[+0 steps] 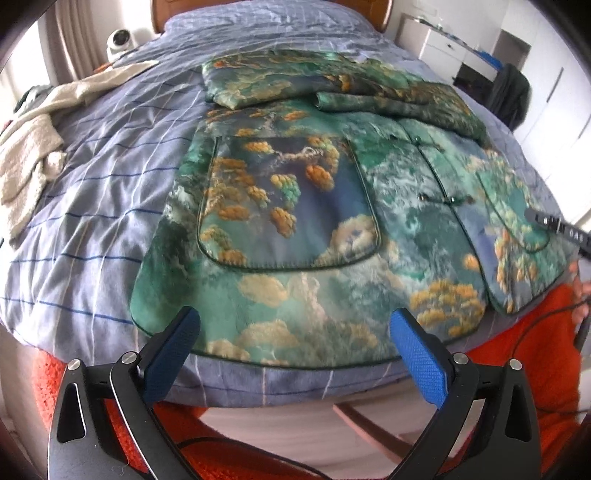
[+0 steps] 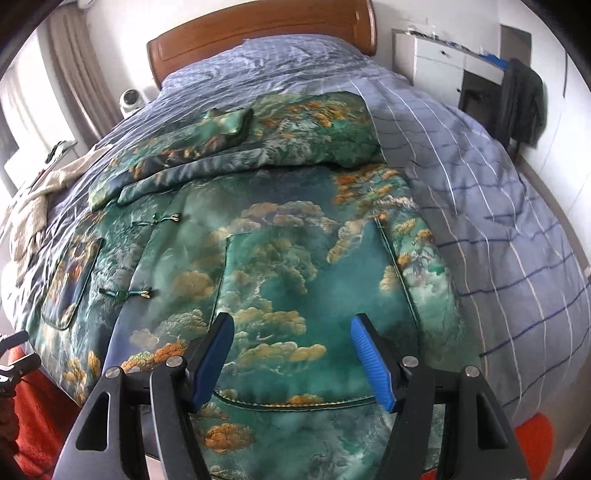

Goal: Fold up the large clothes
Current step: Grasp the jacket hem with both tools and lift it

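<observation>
A large green jacket (image 1: 314,206) printed with clouds and orange trees lies front up on the bed, both sleeves folded across its upper part. It also fills the right wrist view (image 2: 280,266). My left gripper (image 1: 295,325) is open and empty, hovering over the jacket's near hem on the left-pocket side. My right gripper (image 2: 291,332) is open and empty above the right pocket (image 2: 314,314). The tip of the right gripper (image 1: 554,225) shows at the right edge of the left wrist view.
The bed has a blue striped duvet (image 1: 103,192) and a wooden headboard (image 2: 258,33). A cream blanket (image 1: 29,147) lies at the bed's left side. A white cabinet (image 2: 439,62) and dark hanging clothes (image 2: 524,107) stand to the right. An orange knitted cloth (image 1: 517,362) hangs at the near edge.
</observation>
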`<control>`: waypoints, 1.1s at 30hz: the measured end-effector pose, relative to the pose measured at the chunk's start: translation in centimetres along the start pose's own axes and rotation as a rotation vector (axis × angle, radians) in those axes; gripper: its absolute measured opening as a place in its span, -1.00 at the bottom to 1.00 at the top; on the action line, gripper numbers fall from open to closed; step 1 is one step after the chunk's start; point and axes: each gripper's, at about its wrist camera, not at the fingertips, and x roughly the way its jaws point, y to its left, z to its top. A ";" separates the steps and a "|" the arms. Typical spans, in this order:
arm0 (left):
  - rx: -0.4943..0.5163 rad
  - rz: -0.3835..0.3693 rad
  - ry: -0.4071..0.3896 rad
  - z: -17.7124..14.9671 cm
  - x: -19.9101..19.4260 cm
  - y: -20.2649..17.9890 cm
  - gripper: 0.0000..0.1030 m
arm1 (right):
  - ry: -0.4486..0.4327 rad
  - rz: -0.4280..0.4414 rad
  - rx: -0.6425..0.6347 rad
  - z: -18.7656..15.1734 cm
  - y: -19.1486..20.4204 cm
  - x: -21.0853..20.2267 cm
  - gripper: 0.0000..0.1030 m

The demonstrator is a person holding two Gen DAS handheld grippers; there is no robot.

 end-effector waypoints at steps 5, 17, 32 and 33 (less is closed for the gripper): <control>-0.040 -0.053 -0.064 1.7 -2.2 2.9 0.99 | -0.006 0.050 0.025 0.4 -0.4 -1.0 0.31; -0.317 -0.199 0.082 2.4 5.2 11.5 0.99 | 0.135 0.062 0.088 0.4 -10.5 -1.1 0.31; -0.153 -0.190 0.139 3.1 3.9 6.1 -0.79 | 0.289 0.307 0.034 0.5 -9.6 0.8 -0.63; -0.168 -0.207 0.125 3.3 3.3 6.1 -0.81 | 0.282 0.318 0.041 1.0 -9.4 0.7 -0.65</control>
